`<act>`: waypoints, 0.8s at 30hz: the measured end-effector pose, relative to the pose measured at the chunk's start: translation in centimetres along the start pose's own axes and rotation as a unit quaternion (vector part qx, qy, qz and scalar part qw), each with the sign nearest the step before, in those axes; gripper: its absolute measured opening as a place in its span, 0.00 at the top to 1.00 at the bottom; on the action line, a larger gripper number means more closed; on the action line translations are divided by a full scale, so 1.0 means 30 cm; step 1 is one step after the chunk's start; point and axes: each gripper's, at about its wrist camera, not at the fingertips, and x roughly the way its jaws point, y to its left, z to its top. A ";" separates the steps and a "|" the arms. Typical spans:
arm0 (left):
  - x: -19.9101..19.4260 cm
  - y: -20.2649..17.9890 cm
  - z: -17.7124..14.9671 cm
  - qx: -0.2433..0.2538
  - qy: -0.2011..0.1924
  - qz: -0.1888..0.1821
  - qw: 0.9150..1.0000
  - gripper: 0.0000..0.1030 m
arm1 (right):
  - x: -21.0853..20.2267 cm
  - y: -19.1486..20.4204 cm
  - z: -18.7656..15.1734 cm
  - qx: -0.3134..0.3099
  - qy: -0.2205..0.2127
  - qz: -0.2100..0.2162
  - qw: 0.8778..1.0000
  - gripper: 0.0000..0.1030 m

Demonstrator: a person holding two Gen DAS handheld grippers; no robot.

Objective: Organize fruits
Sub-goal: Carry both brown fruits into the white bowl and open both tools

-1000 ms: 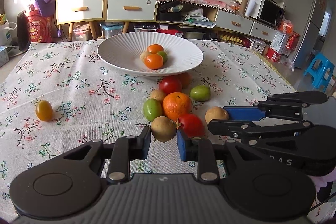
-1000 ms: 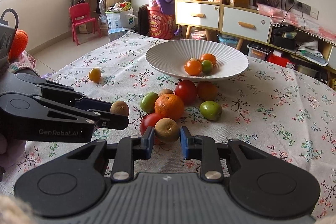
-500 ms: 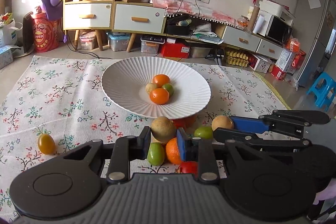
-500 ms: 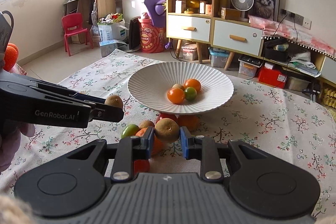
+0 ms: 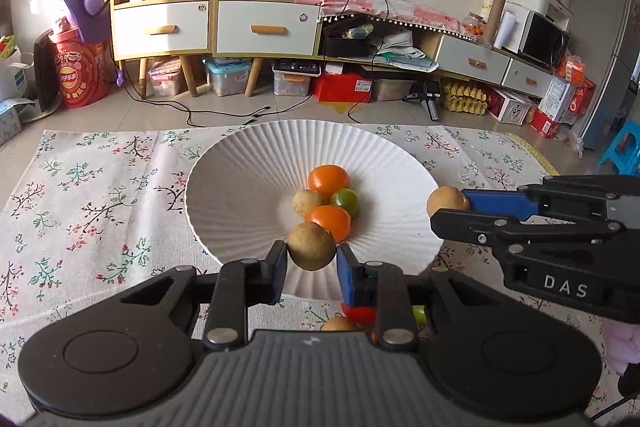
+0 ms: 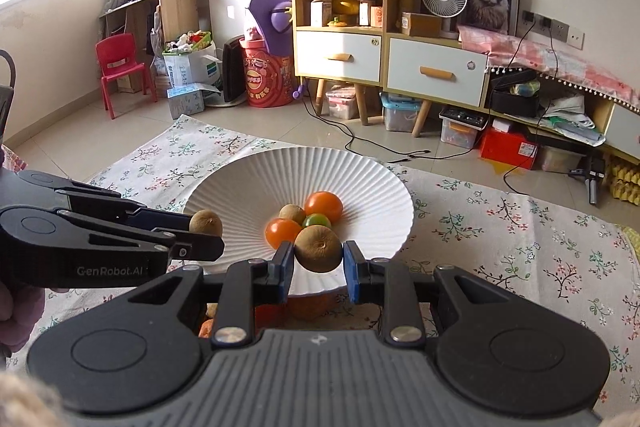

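Both grippers carry a small round brown fruit, kiwi-like with a dull skin. Left gripper [image 5: 311, 263] is clamped on brown fruit A [image 5: 311, 246] across its middle, held over the near rim of the white ribbed bowl [image 5: 240, 167]. Right gripper [image 6: 318, 261] is clamped the same way on brown fruit B [image 6: 319, 249], above the bowl's near-right edge. My read: light, fairly firm, skin rough enough not to slip, but round, so it rolls on release and bruises if squeezed hard; equator grip with pads on opposite sides is the right hold, light force. Already in the bowl centre: two orange tomatoes [image 5: 328, 179], one green fruit [image 5: 345, 199], one brown fruit [image 5: 306, 202], all touching in a cluster. More fruit sits on the floral tablecloth [image 5: 100, 195] near side of the bowl, mostly hidden under the grippers; red, green and orange bits show, count unclear. Release low near the cluster so the drops don't roll to the rim.
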 end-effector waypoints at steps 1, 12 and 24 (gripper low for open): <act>0.013 0.003 0.004 -0.002 0.002 0.002 1.000 0.78 | 0.013 -0.005 0.002 0.002 0.003 0.000 1.000 0.77; 0.117 0.031 0.044 0.022 0.024 0.017 0.999 0.78 | 0.119 -0.028 0.011 0.000 0.037 -0.009 0.999 0.77; 0.155 0.031 0.058 0.039 0.024 0.012 0.999 0.78 | 0.158 -0.011 0.015 -0.011 0.044 -0.003 0.999 0.77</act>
